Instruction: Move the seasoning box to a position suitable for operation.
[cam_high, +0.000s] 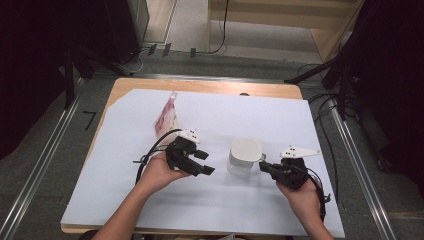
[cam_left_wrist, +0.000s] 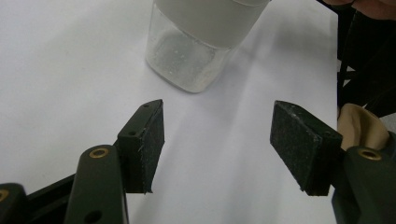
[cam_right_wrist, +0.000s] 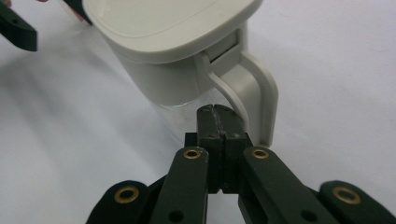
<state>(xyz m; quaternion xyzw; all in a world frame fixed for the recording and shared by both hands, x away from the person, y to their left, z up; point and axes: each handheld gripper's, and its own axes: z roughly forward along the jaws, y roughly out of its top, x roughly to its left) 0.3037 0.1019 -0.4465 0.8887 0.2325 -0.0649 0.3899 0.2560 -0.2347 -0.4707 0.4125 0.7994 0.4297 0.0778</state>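
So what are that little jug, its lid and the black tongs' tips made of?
The jug looks like clear plastic or glass; the table shows through its wall, so I can't say which. Its lid and handle look like matt off-white moulded plastic. The pads on the left tongs seem rubbery or foam-like: dull black, grainy and speckled.

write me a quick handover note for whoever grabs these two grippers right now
Left hand-held gripper: jaws open, nothing between them, aimed at the jar from its left, not touching.
Right hand-held gripper: jaws shut with nothing between them, tips poked into the loop of the jar's handle.
Jar: upright mid-table on the white sheet, lid on.
Pouch: far left of the sheet, untouched.
Done: right tips hooked in the handle.
Left: likely steady the jar body, then open or move it.
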